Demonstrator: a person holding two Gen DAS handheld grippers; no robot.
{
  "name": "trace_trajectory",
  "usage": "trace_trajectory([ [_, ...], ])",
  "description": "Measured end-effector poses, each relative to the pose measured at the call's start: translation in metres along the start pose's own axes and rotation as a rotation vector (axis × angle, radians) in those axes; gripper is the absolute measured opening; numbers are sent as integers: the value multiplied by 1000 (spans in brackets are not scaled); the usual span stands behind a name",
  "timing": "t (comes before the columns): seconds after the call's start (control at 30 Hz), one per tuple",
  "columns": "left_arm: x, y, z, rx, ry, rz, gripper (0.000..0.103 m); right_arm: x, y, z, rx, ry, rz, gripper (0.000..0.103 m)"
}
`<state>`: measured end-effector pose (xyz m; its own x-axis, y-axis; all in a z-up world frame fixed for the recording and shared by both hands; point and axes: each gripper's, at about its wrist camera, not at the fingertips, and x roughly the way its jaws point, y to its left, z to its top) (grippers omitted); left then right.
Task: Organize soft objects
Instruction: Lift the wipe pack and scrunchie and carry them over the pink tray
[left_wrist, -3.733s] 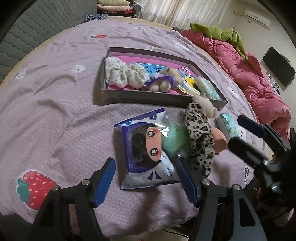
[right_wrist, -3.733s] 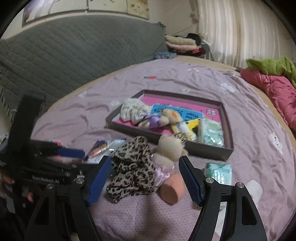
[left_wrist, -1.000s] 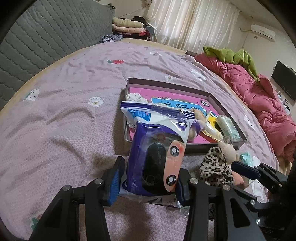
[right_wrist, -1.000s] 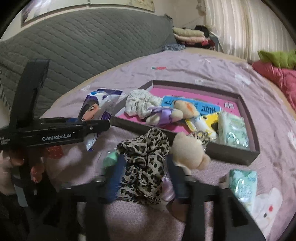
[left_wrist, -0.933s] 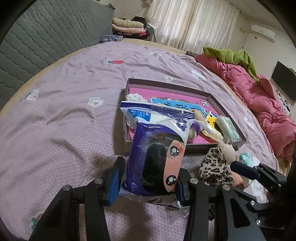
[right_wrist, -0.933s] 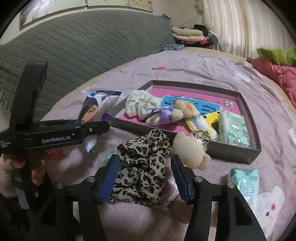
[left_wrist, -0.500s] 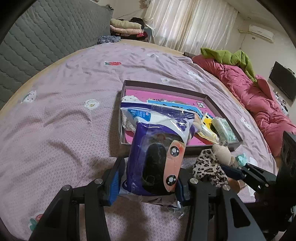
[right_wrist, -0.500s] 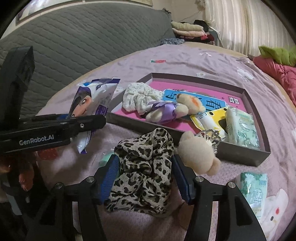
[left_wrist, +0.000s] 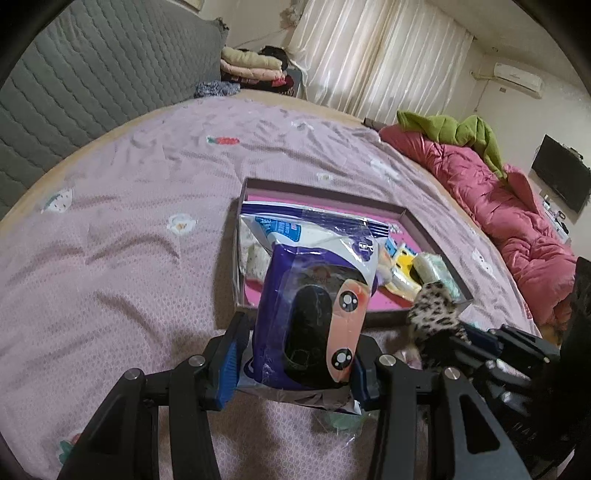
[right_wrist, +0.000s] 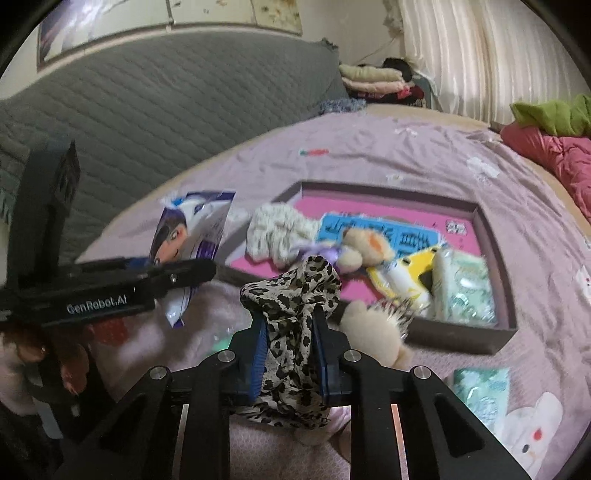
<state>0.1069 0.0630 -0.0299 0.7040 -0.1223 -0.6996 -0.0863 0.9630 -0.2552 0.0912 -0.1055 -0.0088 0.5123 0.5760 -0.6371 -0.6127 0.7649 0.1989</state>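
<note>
Pink bedding carries a shallow tray. Just before it, the left hand-held gripper clamps a crinkly, slippery plastic pouch across its lower half. The right hand-held gripper, its jaws just closed, pinches the limp leopard-print cloth mid-bunch, which looks light and likely to droop.

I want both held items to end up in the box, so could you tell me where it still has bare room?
The tray's pink floor is bare along the far wall and far right corner. Its near half is crowded: floral cloth, plush bear, yellow packet, tissue pack. The bedsheet left of it is open.
</note>
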Motion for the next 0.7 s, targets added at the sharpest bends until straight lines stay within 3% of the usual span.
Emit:
trace_trajectory([
  [0.37,3,-7,16,16,-43,-2,48,-31,-28,26,58,-121,-47,23],
  [0.7,17,-19,33,64,-73,-11,48,-30,-51,47,62,-174,-97,23],
])
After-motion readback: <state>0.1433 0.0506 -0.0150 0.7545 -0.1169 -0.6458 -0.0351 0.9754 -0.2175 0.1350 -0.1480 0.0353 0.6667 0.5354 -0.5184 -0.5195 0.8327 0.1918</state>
